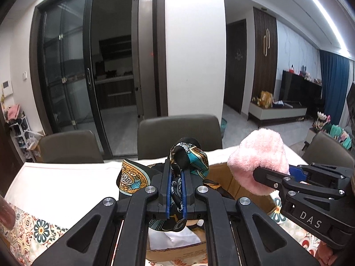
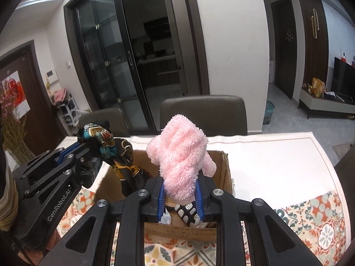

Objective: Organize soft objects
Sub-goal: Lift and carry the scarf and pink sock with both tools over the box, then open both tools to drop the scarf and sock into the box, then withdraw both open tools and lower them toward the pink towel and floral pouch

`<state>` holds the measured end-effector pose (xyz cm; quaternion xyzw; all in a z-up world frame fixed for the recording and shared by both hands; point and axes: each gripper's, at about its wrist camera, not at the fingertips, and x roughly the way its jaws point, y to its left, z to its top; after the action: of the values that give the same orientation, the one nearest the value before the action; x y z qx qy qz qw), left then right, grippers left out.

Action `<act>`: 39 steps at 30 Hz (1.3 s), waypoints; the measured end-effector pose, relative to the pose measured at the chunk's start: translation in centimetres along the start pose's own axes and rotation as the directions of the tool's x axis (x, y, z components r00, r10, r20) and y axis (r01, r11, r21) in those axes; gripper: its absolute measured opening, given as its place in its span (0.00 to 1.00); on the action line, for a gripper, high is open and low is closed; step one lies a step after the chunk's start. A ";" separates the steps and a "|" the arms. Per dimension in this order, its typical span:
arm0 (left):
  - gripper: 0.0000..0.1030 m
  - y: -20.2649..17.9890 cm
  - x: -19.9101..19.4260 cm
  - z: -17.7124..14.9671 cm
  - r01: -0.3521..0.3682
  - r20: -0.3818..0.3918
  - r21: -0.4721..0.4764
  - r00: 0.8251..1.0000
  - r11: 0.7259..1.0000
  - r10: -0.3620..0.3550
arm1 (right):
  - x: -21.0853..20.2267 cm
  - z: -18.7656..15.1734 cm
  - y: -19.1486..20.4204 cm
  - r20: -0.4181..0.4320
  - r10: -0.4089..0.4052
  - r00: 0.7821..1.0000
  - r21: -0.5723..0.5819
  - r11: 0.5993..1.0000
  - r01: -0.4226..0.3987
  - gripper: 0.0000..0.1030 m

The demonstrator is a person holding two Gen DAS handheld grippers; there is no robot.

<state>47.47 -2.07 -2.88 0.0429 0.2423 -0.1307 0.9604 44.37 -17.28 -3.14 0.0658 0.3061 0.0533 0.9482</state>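
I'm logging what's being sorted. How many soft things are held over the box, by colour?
Pink fluffy cloth: 1, in the right gripper
Patterned scarf: 1, in the left gripper
Total: 2, both above the cardboard box

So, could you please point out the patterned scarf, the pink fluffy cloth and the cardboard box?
patterned scarf point(image 1: 195, 157), left wrist view, bunched top above the pads.
pink fluffy cloth point(image 2: 179, 153), right wrist view, middle of the bundle.
cardboard box point(image 2: 221, 166), right wrist view, inner right wall.
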 end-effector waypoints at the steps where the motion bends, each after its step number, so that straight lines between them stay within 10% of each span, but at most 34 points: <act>1: 0.09 -0.1 0.5 -0.2 0.000 -0.012 0.002 1.000 1.000 0.000 | 0.5 0.0 0.0 -0.012 -0.002 1.000 0.000 1.000 0.002 0.23; 20: 0.19 -0.2 5.8 -3.5 0.041 -0.214 0.013 0.976 0.999 -0.037 | 6.3 -2.5 -1.7 -0.211 0.016 0.977 -0.001 1.000 -0.016 0.30; 24: 0.30 -0.3 5.6 -3.7 0.048 -0.217 0.019 0.975 0.999 -0.042 | 6.5 -2.6 -1.8 -0.228 0.014 0.973 -0.001 1.000 -0.015 0.47; 39: 0.34 0.5 0.9 -3.7 0.036 -0.157 -0.007 0.987 0.999 -0.036 | 1.9 -2.3 -0.7 -0.152 -0.018 0.988 -0.015 1.000 0.016 0.47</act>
<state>46.70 -1.29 -6.56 0.0468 0.3182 -0.1439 0.9359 44.58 -17.46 -6.13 0.0524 0.3775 0.0523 0.9231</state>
